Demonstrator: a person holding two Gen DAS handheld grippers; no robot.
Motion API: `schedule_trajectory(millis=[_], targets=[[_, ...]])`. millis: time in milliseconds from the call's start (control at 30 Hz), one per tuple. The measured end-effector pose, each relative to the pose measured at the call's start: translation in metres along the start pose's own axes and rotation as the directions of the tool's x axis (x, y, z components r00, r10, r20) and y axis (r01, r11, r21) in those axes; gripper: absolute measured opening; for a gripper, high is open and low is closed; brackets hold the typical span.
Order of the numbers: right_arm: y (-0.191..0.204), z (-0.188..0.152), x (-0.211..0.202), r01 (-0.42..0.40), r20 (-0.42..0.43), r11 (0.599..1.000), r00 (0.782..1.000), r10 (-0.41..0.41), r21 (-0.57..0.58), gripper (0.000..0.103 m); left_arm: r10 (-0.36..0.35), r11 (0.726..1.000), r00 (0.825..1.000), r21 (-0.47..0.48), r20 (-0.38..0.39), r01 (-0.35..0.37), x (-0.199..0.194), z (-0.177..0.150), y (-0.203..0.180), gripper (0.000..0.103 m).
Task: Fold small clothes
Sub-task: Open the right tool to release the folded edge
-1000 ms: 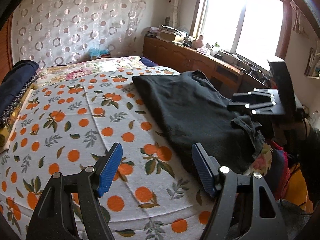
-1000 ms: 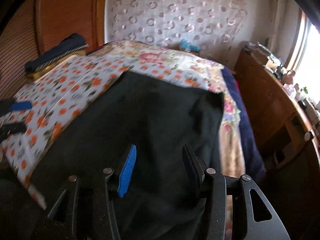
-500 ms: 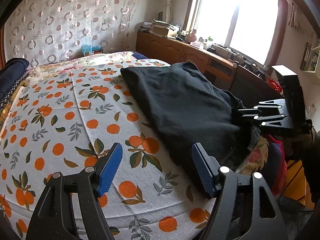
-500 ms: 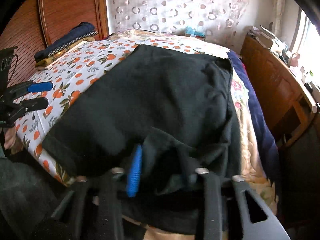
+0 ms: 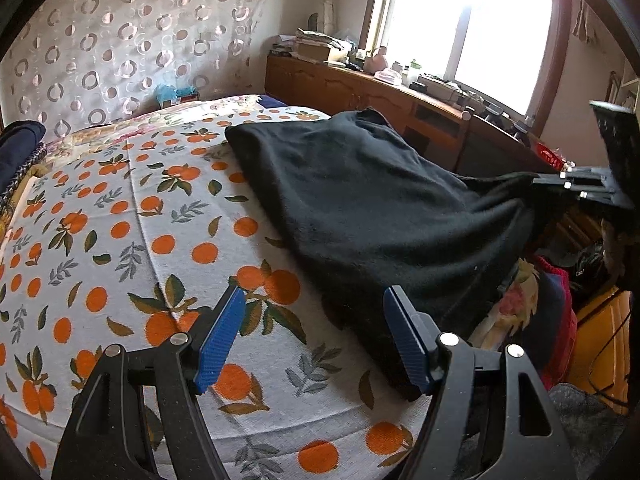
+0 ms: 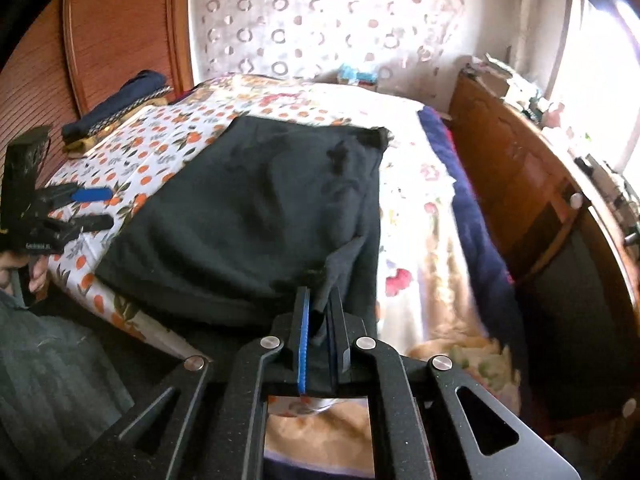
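Right hand-held gripper (image 6: 318, 320): blue-padded jaws have just been closing and are now clamped on a near corner of the black garment (image 6: 248, 216); the pinched fabric rises in a small peak between the pads.
Left hand-held gripper (image 5: 314, 340): jaws spread wide, nothing between them; poised above the bed's near edge, just beside the garment's near left hem, not touching it.
Black garment: dark knit piece, spread mostly flat on the right half of the bed, its near end draping over the bed's edge; far corner slightly rumpled.
Bedspread (image 5: 120, 216): white cloth printed with oranges and green leaves, covering the bed under the garment; a floral blanket (image 6: 420, 208) lies along the right side.
Folded dark clothes (image 6: 116, 108): stacked at the far left corner of the bed, well apart from the garment.
Wooden cabinet (image 5: 360, 88): runs along the wall under the bright window, its top cluttered with small items.
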State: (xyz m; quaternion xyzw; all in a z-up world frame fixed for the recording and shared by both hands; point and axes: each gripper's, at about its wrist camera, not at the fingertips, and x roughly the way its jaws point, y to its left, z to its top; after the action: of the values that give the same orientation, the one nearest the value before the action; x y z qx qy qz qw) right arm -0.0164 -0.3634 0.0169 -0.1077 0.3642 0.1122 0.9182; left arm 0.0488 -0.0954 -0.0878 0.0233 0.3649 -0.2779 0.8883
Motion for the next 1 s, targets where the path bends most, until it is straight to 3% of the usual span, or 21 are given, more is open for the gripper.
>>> schedule_trajectory(millis=[133,267,1000], targets=[[0.008,-0.003,-0.005,0.004,0.025,1.0,1.0,-0.003,-0.002,0.023,-0.001,1.0,1.0,0.0,-0.006,0.001,0.001,0.0,0.0,0.073],[0.018,-0.006,0.001,-0.017,0.014,1.0,1.0,0.017,-0.021,0.029,-0.005,1.0,1.0,-0.002,-0.009,0.005,0.002,-0.001,-0.001,0.073],[0.026,-0.014,0.065,-0.059,0.023,0.998,0.998,0.058,0.027,0.03,-0.054,0.998,0.996,0.01,-0.076,0.055,0.017,-0.009,-0.012,0.073]])
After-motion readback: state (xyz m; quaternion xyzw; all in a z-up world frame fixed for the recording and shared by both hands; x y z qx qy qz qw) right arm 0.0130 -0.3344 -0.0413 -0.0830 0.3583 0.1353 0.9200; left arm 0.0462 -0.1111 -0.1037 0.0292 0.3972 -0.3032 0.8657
